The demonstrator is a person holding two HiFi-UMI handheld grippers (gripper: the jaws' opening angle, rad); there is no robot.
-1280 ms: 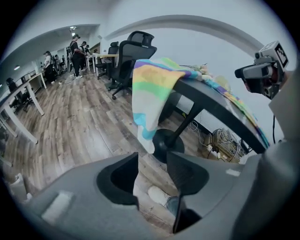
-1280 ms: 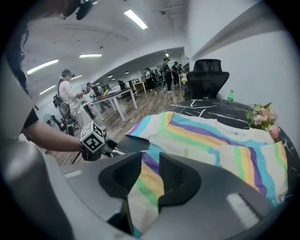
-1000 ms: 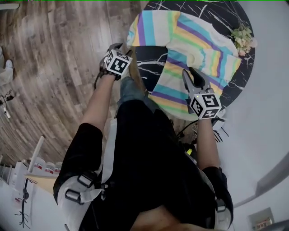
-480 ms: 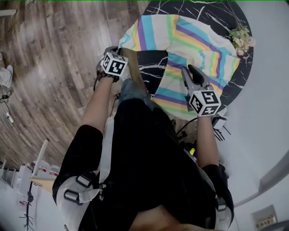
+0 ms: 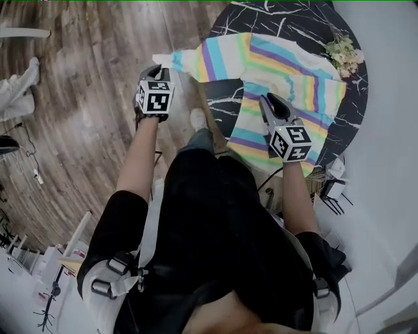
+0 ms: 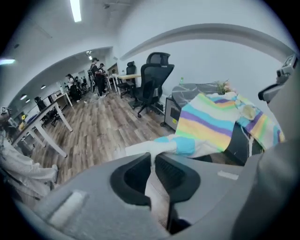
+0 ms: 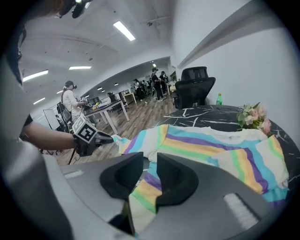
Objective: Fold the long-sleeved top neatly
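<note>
Striped long-sleeved top spread across a black marble table.
Left gripper, jaws just closed, pinches the white sleeve cuff out past the table edge; right gripper, jaws just closing, seems clamped on the top's near edge.

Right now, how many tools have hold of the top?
2: left tool has just closed on the sleeve cuff, off the table; right tool, jaws just closing, pinches the hem.

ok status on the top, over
Left gripper just closed on the sleeve cuff, held out past the table edge. Right gripper just closing on the hem of the top. Flowers beside it.
</note>
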